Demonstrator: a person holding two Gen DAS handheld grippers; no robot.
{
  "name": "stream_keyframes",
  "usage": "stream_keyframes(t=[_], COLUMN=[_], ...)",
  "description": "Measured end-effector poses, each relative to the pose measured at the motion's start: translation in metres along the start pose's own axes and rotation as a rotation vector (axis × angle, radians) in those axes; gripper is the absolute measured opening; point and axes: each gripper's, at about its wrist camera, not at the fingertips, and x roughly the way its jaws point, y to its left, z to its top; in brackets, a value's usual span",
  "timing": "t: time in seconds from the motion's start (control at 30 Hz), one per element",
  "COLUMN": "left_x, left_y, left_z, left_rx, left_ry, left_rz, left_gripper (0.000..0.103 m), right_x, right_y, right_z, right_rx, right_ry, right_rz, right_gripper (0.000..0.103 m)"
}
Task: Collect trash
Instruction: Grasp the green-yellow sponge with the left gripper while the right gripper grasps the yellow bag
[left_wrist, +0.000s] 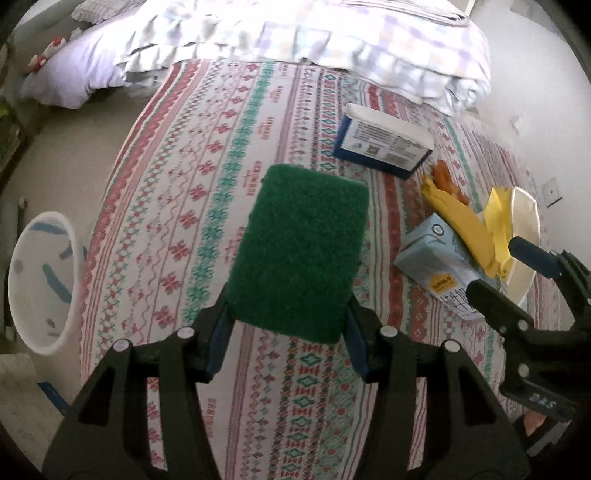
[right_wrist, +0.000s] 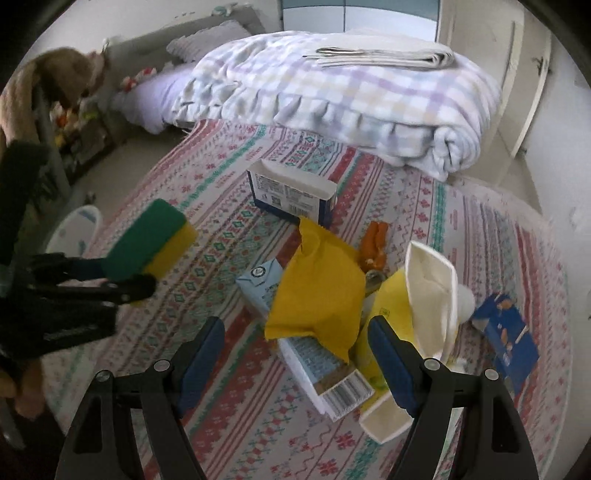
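Note:
My left gripper (left_wrist: 288, 317) is shut on a green-topped yellow sponge (left_wrist: 299, 251), held above the patterned bedspread (left_wrist: 177, 206). Seen from the right wrist, the sponge (right_wrist: 155, 236) hangs at the left in the left gripper (right_wrist: 118, 277). My right gripper (right_wrist: 295, 328) is open over a heap of trash with nothing between its pads. The heap holds a yellow packet (right_wrist: 317, 291), a light blue carton (right_wrist: 258, 284), a barcode box (right_wrist: 325, 373), a cream paper container (right_wrist: 432, 291) and an orange scrap (right_wrist: 375, 243). The right gripper (left_wrist: 498, 267) hovers by the light blue carton (left_wrist: 432, 258).
A white and blue box (right_wrist: 291, 192) stands farther up the bed, and a blue packet (right_wrist: 509, 332) lies at the right. A folded checked blanket (right_wrist: 351, 96) covers the bed's far end. A white bin (left_wrist: 40, 280) stands on the floor left of the bed.

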Motion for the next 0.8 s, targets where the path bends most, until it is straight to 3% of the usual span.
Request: stream_keyframes(t=[0.23, 0.27, 0.33, 0.4, 0.6, 0.67, 0.8], left_x=[-0.006, -0.006, -0.007, -0.009, -0.012, -0.014, -0.016], left_y=[0.004, 0.004, 0.007, 0.009, 0.013, 0.014, 0.016], left_z=[-0.002, -0.002, -0.002, -0.001, -0.001, -0.001, 0.000], left_rx=[-0.011, -0.012, -0.018, -0.026, -0.041, -0.043, -0.048], left_ry=[-0.006, -0.007, -0.008, -0.011, -0.018, -0.021, -0.025], left_rz=[-0.020, -0.023, -0.030, -0.031, -0.044, -0.050, -0.058], left_gripper=[0.055, 0.055, 0.055, 0.055, 0.055, 0.055, 0.055], right_x=[0.019, 0.021, 0.022, 0.022, 0.019, 0.015, 0.006], right_y=[-0.003, -0.004, -0.006, -0.009, -0.012, -0.011, -0.011], right_z=[0.003, 0.003, 0.005, 0.004, 0.005, 0.006, 0.009], right_rx=[-0.015, -0.010, 0.000, 0.022, 0.039, 0.038, 0.046], right_ry=[0.036, 0.041, 0.049, 0.056, 0.043, 0.023, -0.013], right_rz=[-0.008, -0.005, 0.008, 0.043, 0.051, 0.046, 0.056], right_gripper=[0.078, 0.074, 0.048, 0.039, 0.032, 0.013, 0.009])
